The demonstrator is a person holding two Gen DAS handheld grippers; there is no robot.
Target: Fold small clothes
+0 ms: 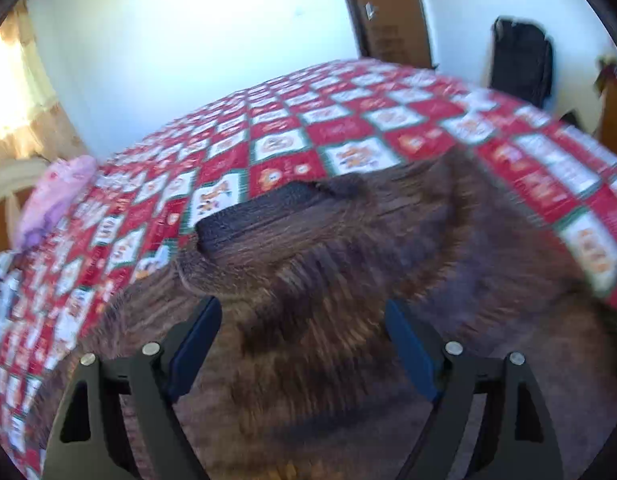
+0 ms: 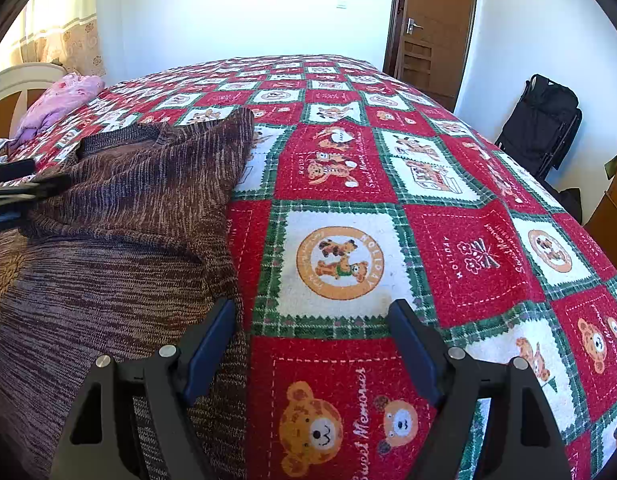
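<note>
A brown knitted sweater [image 2: 108, 248] lies on the bed, its dark ribbed collar [image 1: 264, 210] toward the far side. In the left wrist view, which is blurred by motion, the sweater [image 1: 348, 300] fills the lower half. My left gripper [image 1: 302, 316] is open and empty, just above the sweater's middle. My right gripper [image 2: 312, 318] is open and empty, over the sweater's right edge and the blanket beside it. The left gripper also shows in the right wrist view [image 2: 24, 188], at the sweater's left side.
The bed is covered with a red, white and green checked bear blanket [image 2: 388, 200]. A pink cloth bundle [image 2: 60, 100] lies at the far left by the headboard. A brown door [image 2: 432, 28] and a black folded stroller [image 2: 540, 128] stand beyond the bed.
</note>
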